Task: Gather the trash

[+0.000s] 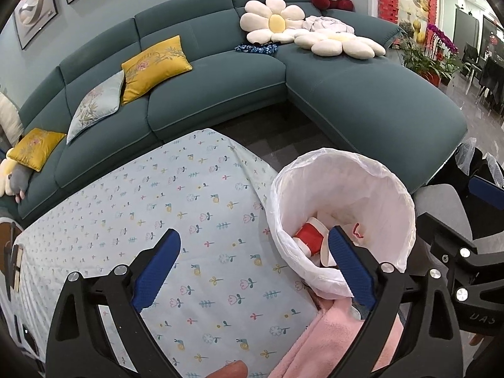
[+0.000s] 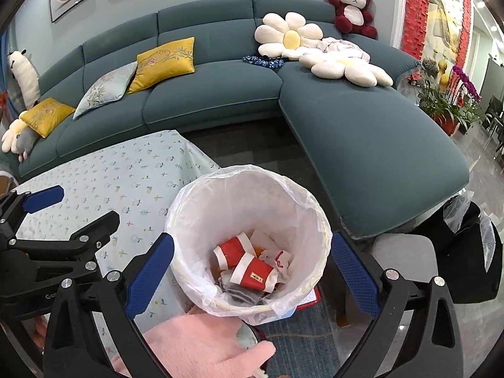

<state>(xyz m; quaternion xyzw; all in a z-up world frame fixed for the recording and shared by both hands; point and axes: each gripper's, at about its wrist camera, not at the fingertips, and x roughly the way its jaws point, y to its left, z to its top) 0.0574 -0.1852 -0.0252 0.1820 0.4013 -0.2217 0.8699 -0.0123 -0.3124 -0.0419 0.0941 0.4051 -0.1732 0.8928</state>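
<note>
Trash, red paper cups (image 2: 244, 261) and crumpled wrappers, is lying in the lined bin (image 2: 249, 245) at the worktop's (image 2: 104, 182) four o'clock edge. Right gripper (image 2: 252, 271) is hovering over it, fingers apart, empty; left gripper (image 1: 255, 267) likewise. Best practice: be checking the worktop for leftovers before withdrawing.

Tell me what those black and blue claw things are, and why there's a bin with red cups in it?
Those claws are grabbing tools. A person holds one in each hand, and each tool carries a camera looking along its jaws. One picture comes from the left gripper, the other from the right gripper. Both stand wide open and hold nothing. The bin has a white bag inside, and red paper cups and crumpled paper lie at its bottom. Beside it is a table with a flowery cloth, and behind it a green sofa.
</note>
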